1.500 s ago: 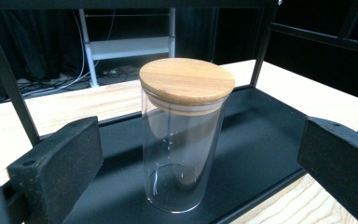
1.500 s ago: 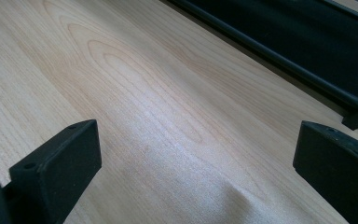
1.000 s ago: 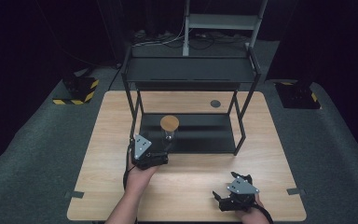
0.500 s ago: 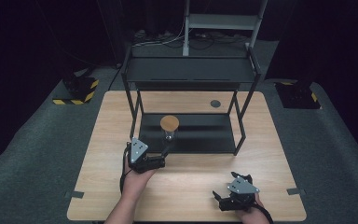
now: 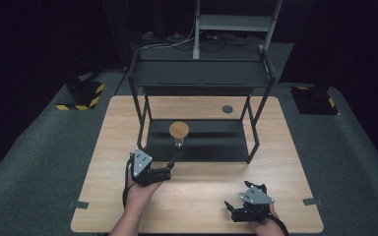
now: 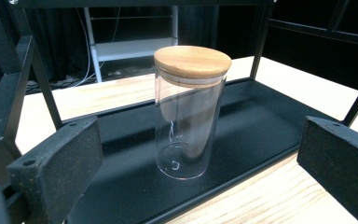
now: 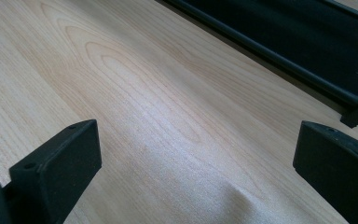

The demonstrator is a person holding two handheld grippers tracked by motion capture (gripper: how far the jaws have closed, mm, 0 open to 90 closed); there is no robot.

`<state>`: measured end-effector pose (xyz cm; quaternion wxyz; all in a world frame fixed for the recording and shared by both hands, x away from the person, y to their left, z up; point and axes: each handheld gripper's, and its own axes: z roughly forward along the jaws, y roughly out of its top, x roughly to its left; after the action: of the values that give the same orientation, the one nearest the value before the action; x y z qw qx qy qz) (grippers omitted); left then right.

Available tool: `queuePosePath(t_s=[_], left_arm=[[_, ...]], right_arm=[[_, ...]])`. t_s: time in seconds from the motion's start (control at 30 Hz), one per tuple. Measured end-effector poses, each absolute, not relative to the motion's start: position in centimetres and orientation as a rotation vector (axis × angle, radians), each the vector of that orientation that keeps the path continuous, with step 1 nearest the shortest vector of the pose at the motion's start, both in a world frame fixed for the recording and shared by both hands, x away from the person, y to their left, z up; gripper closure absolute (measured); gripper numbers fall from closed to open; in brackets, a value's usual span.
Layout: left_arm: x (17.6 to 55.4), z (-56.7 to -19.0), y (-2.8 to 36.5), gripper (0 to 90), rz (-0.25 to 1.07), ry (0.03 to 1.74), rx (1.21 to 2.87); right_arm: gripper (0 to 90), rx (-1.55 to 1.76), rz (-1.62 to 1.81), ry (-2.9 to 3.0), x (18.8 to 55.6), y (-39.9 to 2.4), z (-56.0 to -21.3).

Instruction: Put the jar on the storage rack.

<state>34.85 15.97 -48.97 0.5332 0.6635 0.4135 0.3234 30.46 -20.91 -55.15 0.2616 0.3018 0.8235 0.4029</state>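
The glass jar (image 6: 189, 112) with a wooden lid (image 6: 192, 61) stands on the low black shelf (image 5: 211, 142), in front of the left gripper (image 5: 170, 169). Its jaws are wide apart, ready to take the jar. The right gripper (image 5: 234, 210) rests near the table (image 5: 197, 201) edge, jaws apart too.

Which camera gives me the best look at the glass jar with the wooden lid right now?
The left gripper view: the glass jar stands upright on the black rack's bottom shelf, framed between the open jaws, wooden lid on and inside looking empty. In the high view it is small, mostly the lid from above. The right gripper view faces bare tabletop.
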Motion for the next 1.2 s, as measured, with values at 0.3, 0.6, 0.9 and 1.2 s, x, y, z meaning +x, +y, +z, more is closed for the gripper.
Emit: queuePosePath(t_s=[0.3, 0.6, 0.9, 1.2], left_arm=[[33.9, -49.3, 16.6, 0.5, 0.771, 0.991, 1.57], [32.9, -50.1, 17.3, 0.5, 0.764, 1.004, 1.561], [32.1, -50.8, 18.1, 0.5, 0.765, 1.018, 1.567], [31.3, -51.5, 18.7, 0.5, 0.756, 1.031, 1.578]], right_arm=[[0.0, 0.819, 1.085, 2.235, 30.5, -20.8, -55.2], [0.0, 0.808, 1.074, 2.234, 30.4, -20.8, -55.2], [0.0, 0.804, 1.069, 2.234, 30.4, -20.7, -55.2], [0.0, 0.802, 1.065, 2.235, 30.4, -20.7, -55.2]])
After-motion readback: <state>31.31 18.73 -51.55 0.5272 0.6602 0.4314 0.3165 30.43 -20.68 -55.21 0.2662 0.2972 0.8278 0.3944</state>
